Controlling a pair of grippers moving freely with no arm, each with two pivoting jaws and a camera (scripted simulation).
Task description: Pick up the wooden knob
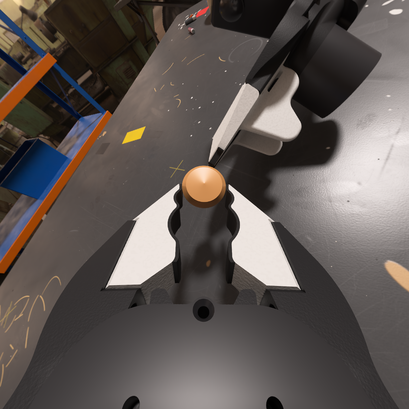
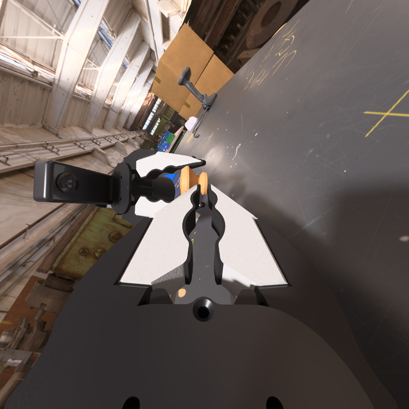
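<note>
Left wrist view: the left tool (image 1: 203, 188) comes down from above on the wooden knob (image 1: 203, 186), its two white fingers (image 1: 155, 232) set on either side of the round cap and pressed against it, so it appears clamped on the knob. The knob stands out in the open middle of the dark, scratched worktop (image 1: 332, 221), well away from the long edge that runs beside the blue-and-orange shelving (image 1: 55, 155). A yellow diamond patch (image 1: 134, 134) and a chalked cross (image 1: 176, 169) mark the surface between knob and that edge. The right tool (image 1: 213, 163) reaches in from the far side, its tips at the knob's rim.

Right wrist view: seen side-on, the knob (image 2: 193, 183) shows a broad cap, a narrow waist and a smaller foot. The left tool (image 2: 194, 174) straddles the cap, while the right tool (image 2: 202, 190) has its fingers (image 2: 234, 234) only narrowly apart around the foot; whether they actually press on it cannot be told. Towards the far corner of the worktop (image 2: 309, 155) stand a grey barcode scanner (image 2: 195, 88) on its cradle and cardboard boxes (image 2: 186, 73).

The approach looks finished and a grip on the cap seems made. Whether the foot has left the surface is unclear; the lift itself appears to remain.
</note>
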